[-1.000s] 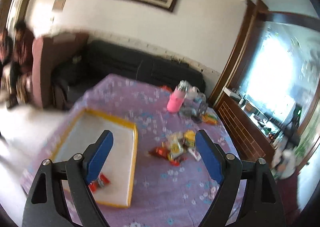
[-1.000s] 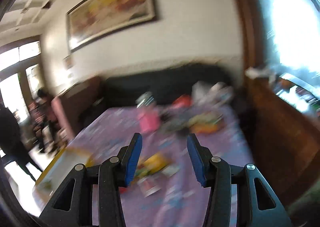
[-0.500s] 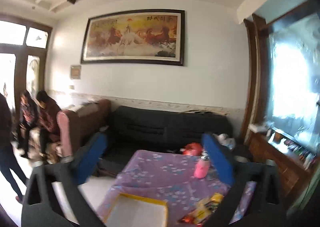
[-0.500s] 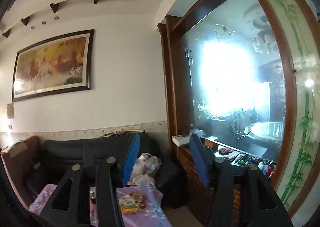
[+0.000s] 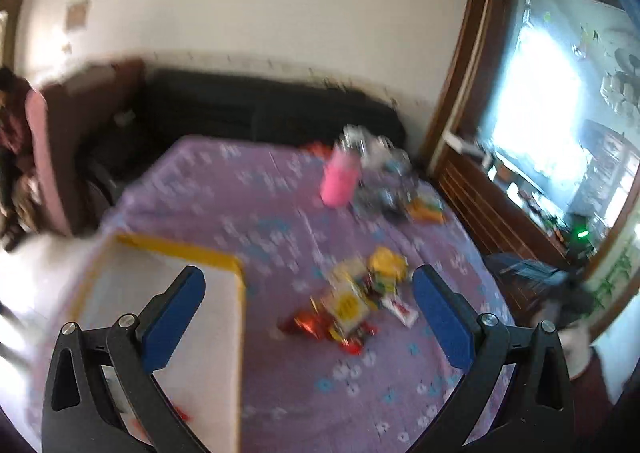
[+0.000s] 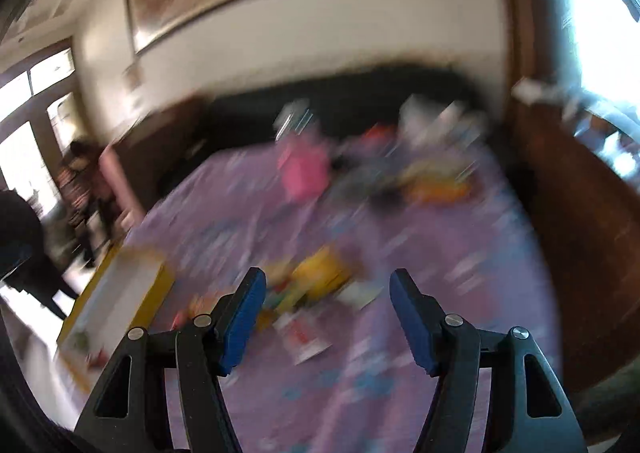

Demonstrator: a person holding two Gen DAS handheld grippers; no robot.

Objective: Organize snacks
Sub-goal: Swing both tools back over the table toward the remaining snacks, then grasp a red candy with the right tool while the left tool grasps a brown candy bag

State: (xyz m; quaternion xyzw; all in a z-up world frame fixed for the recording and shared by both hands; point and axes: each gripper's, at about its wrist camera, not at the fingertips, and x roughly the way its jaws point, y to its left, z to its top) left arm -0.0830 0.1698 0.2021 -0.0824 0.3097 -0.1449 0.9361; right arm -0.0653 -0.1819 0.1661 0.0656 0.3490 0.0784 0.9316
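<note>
- My left gripper hangs above the table, jaws spread as wide as they go and nothing between them.
- My right gripper also hangs over the table, jaws apart and just been opening, with no snack pinched; the snacks only show through the gap, farther off on the cloth.
- I take the tray, white with a yellow rim, as my landmark; it lies at the table's near left corner.
- The snack pile sits on the purple cloth just to the right of the tray, not touching it: yellow, red and white packets heaped together.
- One small red packet lies inside the tray at its near end, partly hidden behind my left finger.
- A pink bottle stands upright well beyond the tray, toward the far right of the table, with a blurred clutter of bags just beside it.
- Past the table's far edge from the tray runs a dark sofa.
- The right wrist view is badly smeared; there I can make out the tray, the pile and the bottle, no finer detail.
</note>
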